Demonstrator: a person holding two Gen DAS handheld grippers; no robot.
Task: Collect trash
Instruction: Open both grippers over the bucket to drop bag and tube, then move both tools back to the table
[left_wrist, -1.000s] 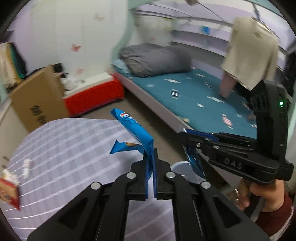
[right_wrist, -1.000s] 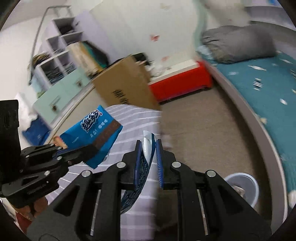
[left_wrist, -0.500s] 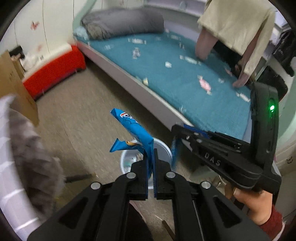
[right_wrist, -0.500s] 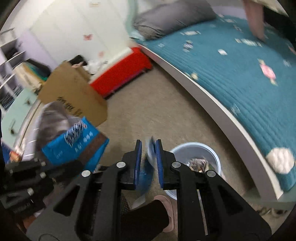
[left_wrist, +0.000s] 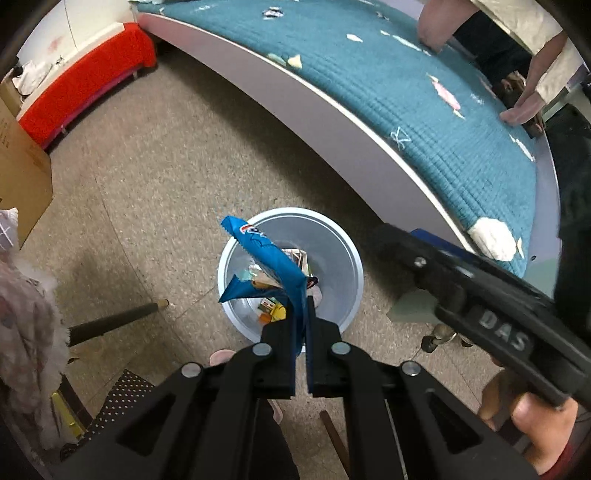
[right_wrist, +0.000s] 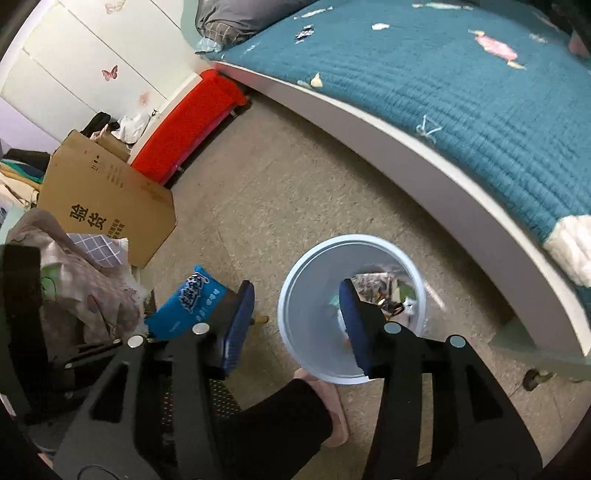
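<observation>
Over the bin: both grippers point steeply down at a pale blue waste bin on the beige floor, near the bed's white edge.
Left gripper: jaws pinched tight on a blue snack wrapper, which sticks up from between the pads, crumpled, directly above the bin's mouth.
Same wrapper, right view: it shows at the left, printed face toward the camera, beside the right gripper's left finger and outside the bin's rim.
Right gripper: jaws have just been opening and stand well apart with nothing between the blue pads; the right pad hangs over the bin's inside, the left pad over the floor.
Bin contents: crumpled wrappers and small scraps lie on the bottom.
Person: a hand grips the right gripper's handle at the near right; a bare foot stands just near the bin.
Surroundings: teal quilted bed far right, red bench far left, cardboard box at left.
</observation>
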